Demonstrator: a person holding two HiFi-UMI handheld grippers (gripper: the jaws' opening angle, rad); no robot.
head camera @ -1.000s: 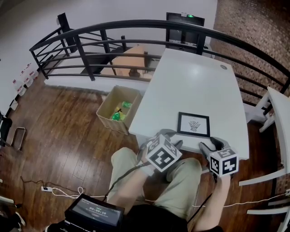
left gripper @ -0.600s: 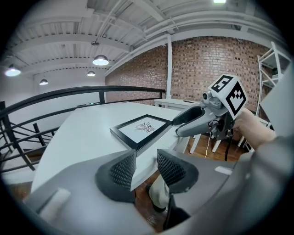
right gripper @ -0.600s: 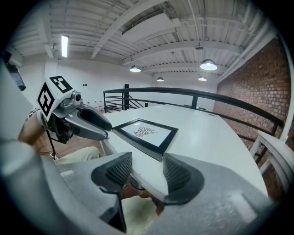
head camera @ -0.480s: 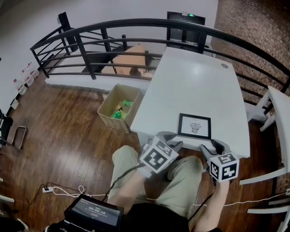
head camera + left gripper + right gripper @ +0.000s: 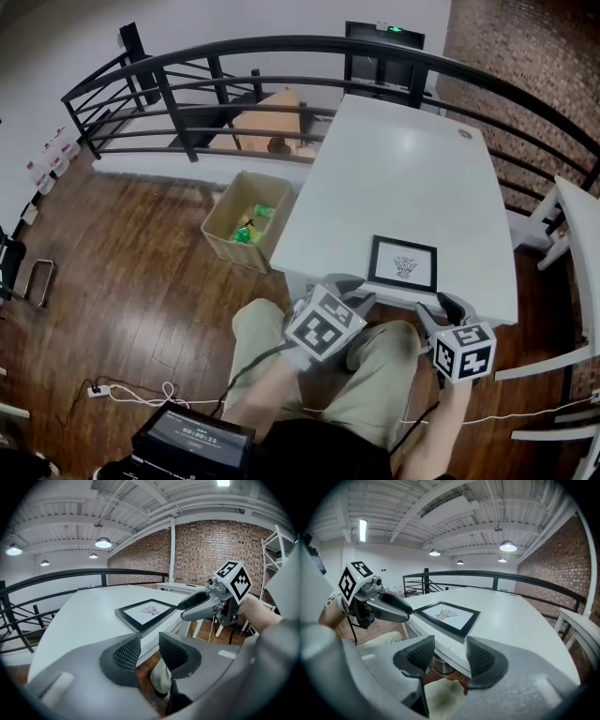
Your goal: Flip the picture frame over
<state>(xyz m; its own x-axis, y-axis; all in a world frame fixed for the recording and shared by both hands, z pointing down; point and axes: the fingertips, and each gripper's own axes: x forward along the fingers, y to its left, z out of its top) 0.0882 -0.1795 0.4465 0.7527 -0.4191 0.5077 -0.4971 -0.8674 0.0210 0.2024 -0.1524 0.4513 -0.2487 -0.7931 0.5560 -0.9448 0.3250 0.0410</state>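
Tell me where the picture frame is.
In the head view the picture frame lies flat, picture side up, at the near edge of the white table, just beyond the left claw and right claw.

Dark wood floor (image 5: 141,244); curved black railing (image 5: 281,44); brick wall (image 5: 525,56); white table (image 5: 403,178); cardboard box (image 5: 232,257) beside it.

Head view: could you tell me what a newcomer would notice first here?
A black picture frame lies face up near the front edge of the white table. Just short of it hover the left gripper, its jaws having just closed a little with nothing between them, and the right gripper, jaws apart, empty. A cardboard box sits on the floor left of the table.
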